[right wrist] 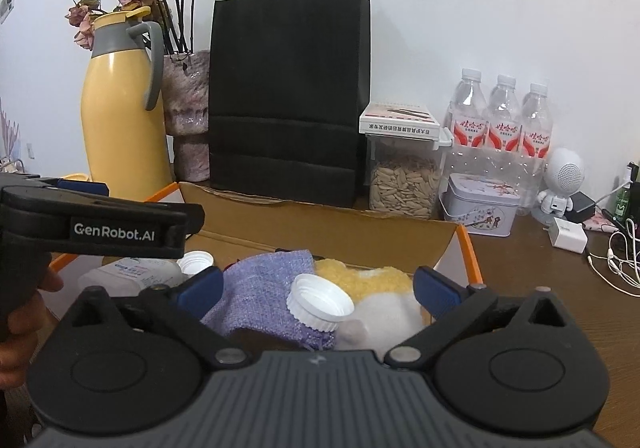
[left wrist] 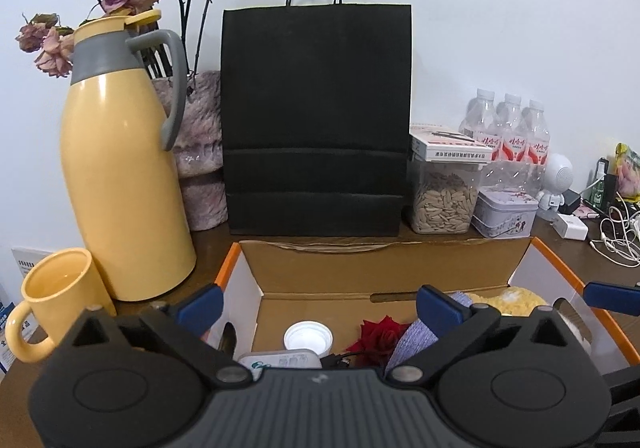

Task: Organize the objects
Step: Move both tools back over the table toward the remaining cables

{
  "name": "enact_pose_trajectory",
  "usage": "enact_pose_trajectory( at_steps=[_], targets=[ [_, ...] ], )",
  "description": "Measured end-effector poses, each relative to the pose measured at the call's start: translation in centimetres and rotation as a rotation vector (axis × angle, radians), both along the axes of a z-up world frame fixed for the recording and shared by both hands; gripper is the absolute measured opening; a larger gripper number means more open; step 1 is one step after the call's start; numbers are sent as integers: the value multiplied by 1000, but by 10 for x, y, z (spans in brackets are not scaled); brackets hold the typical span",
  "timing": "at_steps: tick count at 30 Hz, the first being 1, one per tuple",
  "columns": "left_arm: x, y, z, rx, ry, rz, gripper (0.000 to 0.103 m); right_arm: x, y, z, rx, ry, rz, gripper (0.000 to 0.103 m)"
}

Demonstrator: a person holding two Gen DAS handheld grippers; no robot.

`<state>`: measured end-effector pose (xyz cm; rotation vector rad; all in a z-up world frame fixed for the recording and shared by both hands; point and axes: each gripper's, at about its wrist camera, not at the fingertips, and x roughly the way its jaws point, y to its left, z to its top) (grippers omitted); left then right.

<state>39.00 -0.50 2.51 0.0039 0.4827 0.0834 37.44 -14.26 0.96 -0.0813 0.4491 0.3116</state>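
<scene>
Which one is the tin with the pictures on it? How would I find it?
Find the big black bag by the wall. Right of it sits a jar of seeds, then the tin in front of three bottles. It's the only low, pale metal box with a lid.

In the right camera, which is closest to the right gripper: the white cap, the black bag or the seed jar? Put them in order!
From the right gripper:
1. White cap, between its fingers, on the purple cloth.
2. Seed jar, behind the box, right.
3. Black bag, behind the box, centre; nearly tied with the jar.
</scene>
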Motion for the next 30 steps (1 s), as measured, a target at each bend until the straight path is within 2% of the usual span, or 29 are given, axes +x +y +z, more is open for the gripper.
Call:
enact_pose_trajectory(
  at_steps=[11,30],
  targets=[
    [-11,1,4,-14,-7,-5,103,-7,-2,4,4,-16,-7,103],
    [-85,3,18,-24,-26,-11,103,-71,-9,19,-7,-75,-6,103]
  ],
)
